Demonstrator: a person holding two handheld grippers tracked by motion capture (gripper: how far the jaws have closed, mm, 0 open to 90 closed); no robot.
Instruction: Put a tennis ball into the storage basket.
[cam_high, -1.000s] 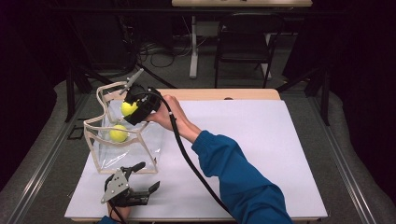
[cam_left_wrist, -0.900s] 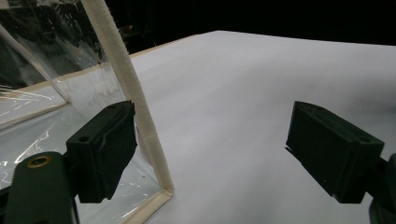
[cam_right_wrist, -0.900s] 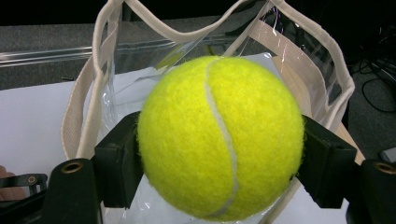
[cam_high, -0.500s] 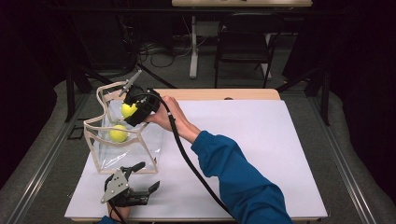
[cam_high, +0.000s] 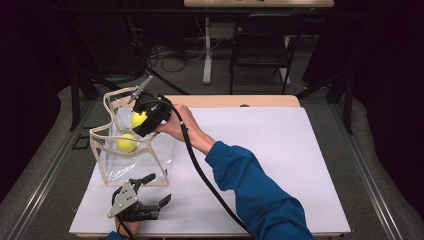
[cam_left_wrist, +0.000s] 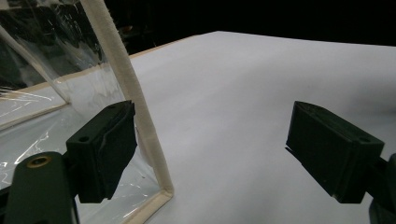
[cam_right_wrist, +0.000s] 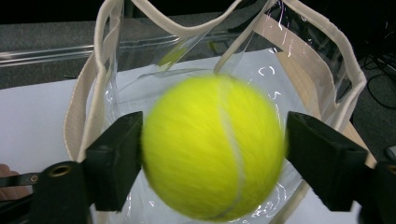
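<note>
While the left gripper (cam_high: 150, 206) rests low on the white worktop (cam_high: 280, 165) just in front of the clear bag (cam_high: 131, 157), its jaws stand wide apart with nothing between them; in the left gripper view one pad sits just beside the bag's cream-trimmed corner edge (cam_left_wrist: 135, 100). Inside the bag lies one tennis ball (cam_high: 127, 143). Above the bag's open mouth, the right gripper (cam_high: 141, 120) points down at a second tennis ball (cam_right_wrist: 212, 147), which shows blurred between its jaws. These jaws have just been opening, and whether either pad touches the ball I cannot tell. A blue sleeve (cam_high: 260, 192) reaches across the worktop.
</note>
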